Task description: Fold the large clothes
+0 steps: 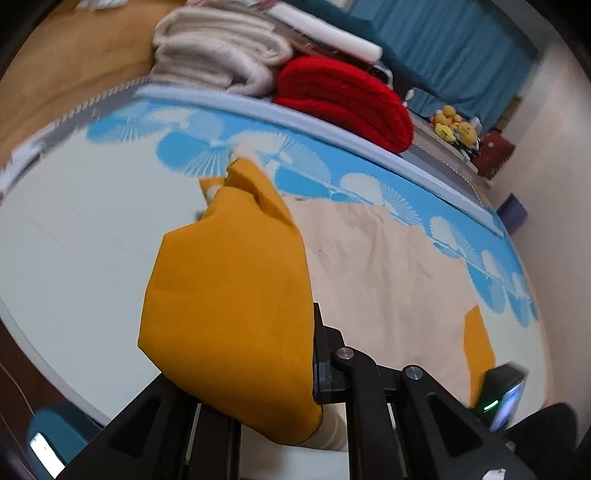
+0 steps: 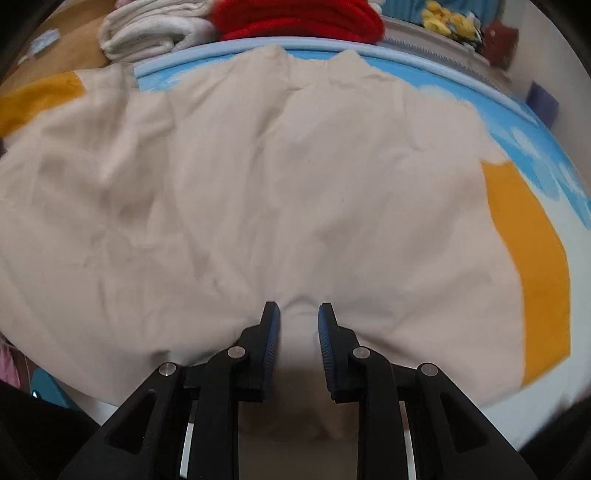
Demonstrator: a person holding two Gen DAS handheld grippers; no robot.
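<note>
Over the bed (image 1: 74,229), the left gripper (image 1: 314,369) pinches the garment's mustard sleeve (image 1: 229,295) for folding inward, while the right gripper (image 2: 299,332) clamps the cream hem (image 2: 299,317).

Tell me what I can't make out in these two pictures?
- Left gripper fingertips, left wrist view: draped by the mustard sleeve.
- Cream garment hem, right wrist view: hidden behind the right gripper.
- Yellow plush toys, left wrist view: too small and blurred.
- Red blanket, right wrist view: cut off by the top edge.

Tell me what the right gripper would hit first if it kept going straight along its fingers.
Most likely the cream body of the garment. The right gripper points down at it, cloth bunched between its fingers, with nothing else in that line. How far off the cloth lies is unclear.
</note>
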